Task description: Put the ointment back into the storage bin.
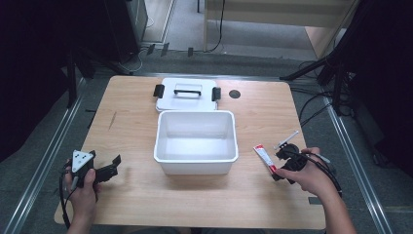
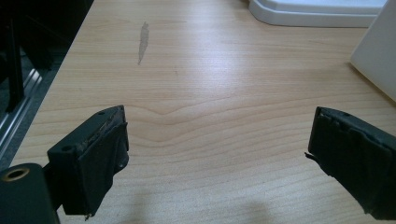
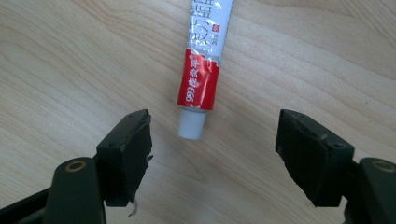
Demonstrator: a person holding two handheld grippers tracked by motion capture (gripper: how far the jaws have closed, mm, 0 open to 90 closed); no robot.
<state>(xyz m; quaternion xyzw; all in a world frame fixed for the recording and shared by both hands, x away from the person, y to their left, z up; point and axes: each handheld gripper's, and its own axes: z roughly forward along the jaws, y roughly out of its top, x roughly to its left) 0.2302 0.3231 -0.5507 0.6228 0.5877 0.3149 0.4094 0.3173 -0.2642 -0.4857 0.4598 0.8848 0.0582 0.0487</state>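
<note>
- Pale wood grain covers the surface (image 1: 136, 195), with dark floor and stands all round it; a white bin (image 1: 196, 141) sits open at the middle, and its lid (image 1: 187, 93) lies flat just beyond, at 12 o'clock from it.
- We have the red-and-white tube (image 1: 265, 159) lying flat on the wood at 3 o'clock from the bin, near it but apart.
- Our right tool (image 3: 212, 135) hangs over the tube's white cap (image 3: 192, 125), jaws spread wide and holding nothing; the cap sits between them, nearer the left jaw.
- To grip well, we judge it best to slide forward along the tube so the pads meet the red body rather than the slippery cap, and to centre it before closing.
- We should come down until the pads nearly brush the wood, then close gently: a soft tube may squash or skid sideways.
- Our left tool (image 1: 109, 168) rests at 9 o'clock from the bin, released and empty, well away; it can stay put.
</note>
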